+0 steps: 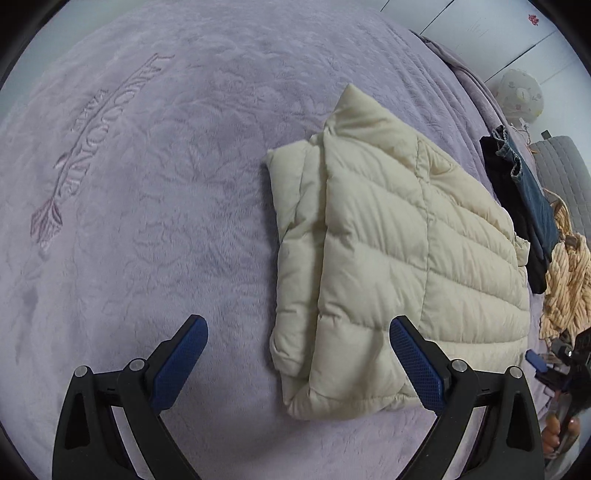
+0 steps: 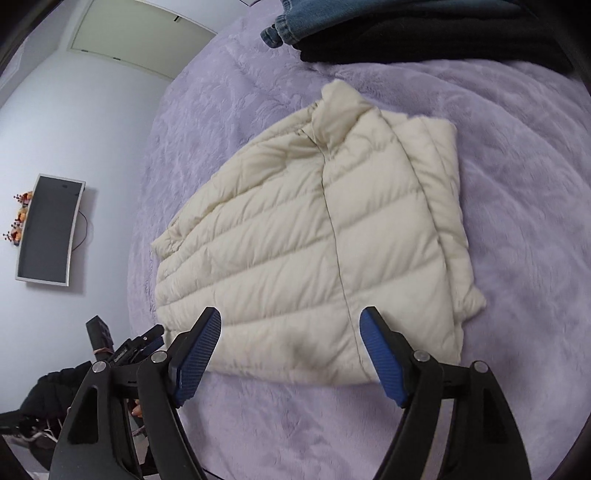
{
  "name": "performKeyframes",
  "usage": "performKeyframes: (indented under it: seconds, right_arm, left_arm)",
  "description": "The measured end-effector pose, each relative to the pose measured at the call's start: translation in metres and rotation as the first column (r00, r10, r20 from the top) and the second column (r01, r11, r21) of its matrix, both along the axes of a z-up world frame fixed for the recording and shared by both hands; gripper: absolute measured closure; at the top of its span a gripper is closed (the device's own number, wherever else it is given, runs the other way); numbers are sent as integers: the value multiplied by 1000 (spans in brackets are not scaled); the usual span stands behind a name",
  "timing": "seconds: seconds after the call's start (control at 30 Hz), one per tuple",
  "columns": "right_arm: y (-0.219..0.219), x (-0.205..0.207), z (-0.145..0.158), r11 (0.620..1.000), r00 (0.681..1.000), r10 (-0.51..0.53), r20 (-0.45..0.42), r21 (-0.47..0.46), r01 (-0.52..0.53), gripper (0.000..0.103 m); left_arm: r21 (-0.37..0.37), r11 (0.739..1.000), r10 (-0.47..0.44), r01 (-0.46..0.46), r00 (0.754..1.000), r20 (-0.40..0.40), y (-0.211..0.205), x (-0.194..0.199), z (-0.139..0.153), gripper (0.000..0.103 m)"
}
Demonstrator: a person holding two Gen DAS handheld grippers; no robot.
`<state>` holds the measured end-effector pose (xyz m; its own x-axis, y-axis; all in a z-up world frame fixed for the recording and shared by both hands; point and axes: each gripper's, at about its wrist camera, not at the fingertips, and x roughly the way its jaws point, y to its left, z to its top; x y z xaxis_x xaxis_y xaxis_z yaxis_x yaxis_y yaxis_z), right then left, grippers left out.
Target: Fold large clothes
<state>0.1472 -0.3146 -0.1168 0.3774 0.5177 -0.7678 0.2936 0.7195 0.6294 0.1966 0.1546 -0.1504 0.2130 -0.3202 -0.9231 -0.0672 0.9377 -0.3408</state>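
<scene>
A cream quilted puffer jacket (image 1: 388, 254) lies folded into a rough rectangle on a lilac plush bedspread (image 1: 147, 184), collar pointing away. My left gripper (image 1: 298, 328) is open and empty, hovering above the jacket's near left corner. In the right wrist view the same jacket (image 2: 317, 243) lies ahead on the bedspread (image 2: 517, 221). My right gripper (image 2: 291, 321) is open and empty, just above the jacket's near hem. The right gripper also shows at the left wrist view's right edge (image 1: 554, 363).
Folded blue jeans and a dark garment (image 1: 524, 199) lie beyond the jacket, also seen in the right wrist view (image 2: 406, 33). A yellow striped cloth (image 1: 569, 280) lies at the bed's right edge. A wall-mounted screen (image 2: 50, 229) is off the bed.
</scene>
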Motion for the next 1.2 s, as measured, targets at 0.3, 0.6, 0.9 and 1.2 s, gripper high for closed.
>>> performKeyframes:
  seconds: [0.3,0.6,0.9,1.2]
  right_arm:
    - [-13,-58,-44,973,977,-177,-115,131,192,22]
    - [-19,-39,-85,913,939,-319,-128,226,341,22]
    - [-18,-37,-88,864,926,-360,-116,333,378,80]
    - [-22,-62,-77,861,927,-354,-120,345,373,83]
  left_arm:
    - [-67,998,-24,20,998,-56,-13,-5,-23,3]
    - [-71,997,-44,41,999,-29,-39,7,-24,18]
    - [-120,987,-108,110,994,25,-43,0,-7,80]
    - [-122,974,-186,190,982,43,-39,-25,14,81]
